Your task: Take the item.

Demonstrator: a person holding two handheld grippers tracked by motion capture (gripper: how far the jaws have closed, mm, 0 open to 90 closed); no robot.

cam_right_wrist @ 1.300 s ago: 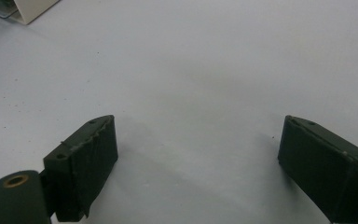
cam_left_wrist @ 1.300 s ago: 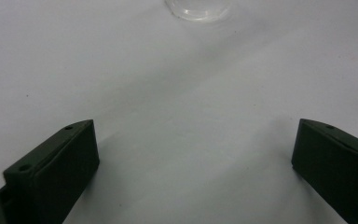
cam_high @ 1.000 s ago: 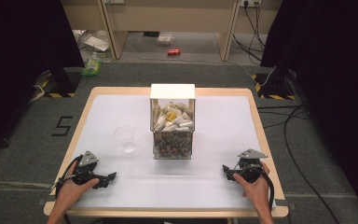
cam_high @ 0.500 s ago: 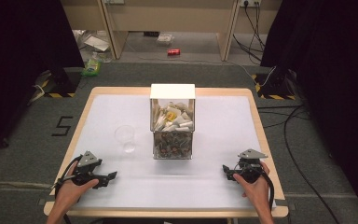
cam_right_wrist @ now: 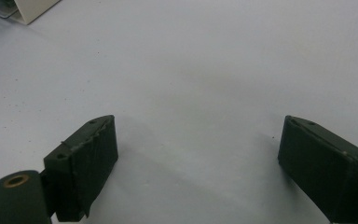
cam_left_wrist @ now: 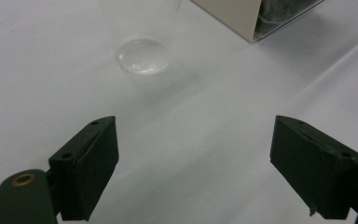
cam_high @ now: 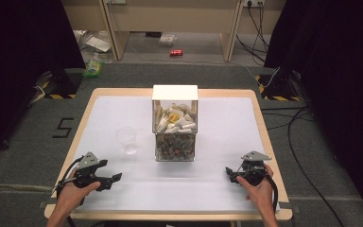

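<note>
A: How does the left gripper (cam_high: pixel 115 178) stand?

B: Its black jaws are spread wide with only bare white table (cam_high: pixel 123 118) between them; they have just been closing a little, and they hold nothing.

A: Where is the clear plastic cup (cam_high: pixel 127 140) from there?

B: Upright, ahead of the jaws and nearer the left one, well apart from both. In the left gripper view the cup's round base (cam_left_wrist: pixel 141 54) sits beyond the gap.

A: Anything next to it?

B: A clear box with a white lid (cam_high: pixel 175 122), holding white wrappers, stands ahead and to the gripper's right.

A: And the right gripper (cam_high: pixel 229 172)?

B: Gaping wide over bare tabletop, holding nothing, the box's corner (cam_right_wrist: pixel 28 10) far ahead at its left.
</note>
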